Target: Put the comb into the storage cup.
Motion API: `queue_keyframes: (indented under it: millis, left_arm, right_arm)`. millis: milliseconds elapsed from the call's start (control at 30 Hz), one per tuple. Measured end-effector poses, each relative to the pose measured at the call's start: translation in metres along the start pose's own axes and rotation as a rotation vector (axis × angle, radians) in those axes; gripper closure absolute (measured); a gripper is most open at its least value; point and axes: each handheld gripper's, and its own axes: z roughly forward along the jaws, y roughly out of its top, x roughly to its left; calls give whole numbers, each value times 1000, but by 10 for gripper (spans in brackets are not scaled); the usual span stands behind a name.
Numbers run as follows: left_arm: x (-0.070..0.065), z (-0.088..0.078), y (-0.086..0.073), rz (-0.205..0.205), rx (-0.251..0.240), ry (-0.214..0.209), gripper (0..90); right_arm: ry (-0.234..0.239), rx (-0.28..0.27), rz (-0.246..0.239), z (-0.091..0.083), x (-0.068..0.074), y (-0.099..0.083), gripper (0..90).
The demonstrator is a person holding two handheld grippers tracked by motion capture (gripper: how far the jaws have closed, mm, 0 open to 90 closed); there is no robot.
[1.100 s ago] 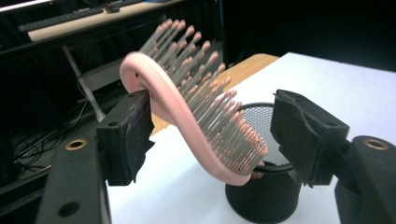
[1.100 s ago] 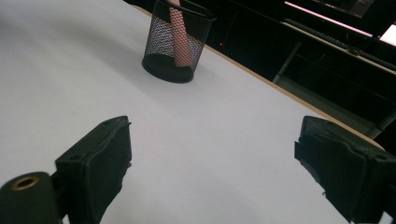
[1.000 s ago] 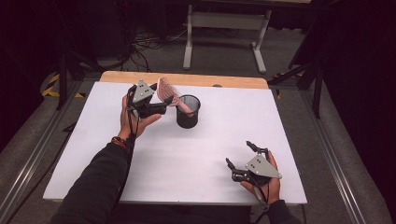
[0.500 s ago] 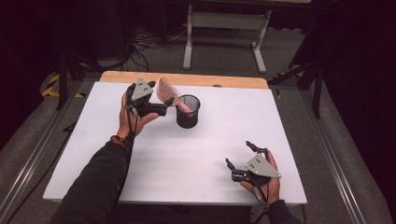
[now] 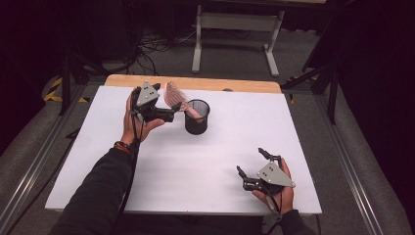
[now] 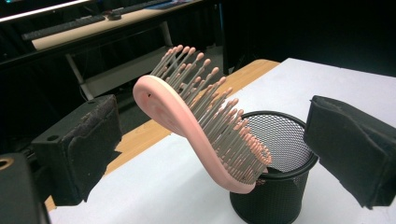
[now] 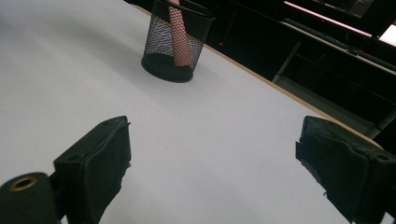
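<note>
A pink hairbrush [image 5: 173,95] stands handle-down in a black mesh cup [image 5: 196,117] at the back of the white table, its head leaning out to the left. My left gripper [image 5: 175,110] is level with the brush head. In the left gripper view the brush [image 6: 196,116] rises from the cup [image 6: 280,186] between the jaws of the left gripper [image 6: 219,144]. These jaws have just been opening, and both pads stand clear of the brush. My right gripper [image 5: 249,160] rests open near the front right edge with nothing between its jaws.
The white table top [image 5: 195,186] has a wooden strip [image 5: 244,84] along its far edge. In the right gripper view the cup [image 7: 175,46] with the brush handle [image 7: 177,32] stands far ahead of the right gripper [image 7: 215,172]. Dark floor, cables and a desk frame lie beyond.
The left gripper's jaws have widened around the brush head, and the brush stays leaning in the cup. Neither hand has shifted.
</note>
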Motion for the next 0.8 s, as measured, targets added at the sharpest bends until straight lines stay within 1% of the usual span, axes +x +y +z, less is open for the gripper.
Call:
queue_keyframes:
  millis: [33,233,267,367,400,467,533,800]
  left_arm:
    - [1,-1,0,-1,2,-9,52]
    - [4,-6,0,7,-7,-15,50]
    - [5,-8,0,16,0,-13,51]
    - [7,-11,-1,18,0,-19,51]
    - [8,-12,-1,24,2,-13,51]
    - [9,-14,0,29,7,-17,59]
    - [9,-16,0,34,13,-5,62]
    - [10,-21,1,49,15,-3,62]
  right_arm:
    - [-1,-1,0,0,0,0,104]
    - [0,-11,5,0,0,0,104]
    - [1,-10,6,0,0,0,104]
    - [-2,-7,8,0,-1,0,105]
    - [-3,-7,8,0,-1,0,104]
    - [-2,-6,8,0,-1,0,105]
    - [-2,-3,6,0,0,0,104]
    - [-3,-2,4,0,0,0,104]
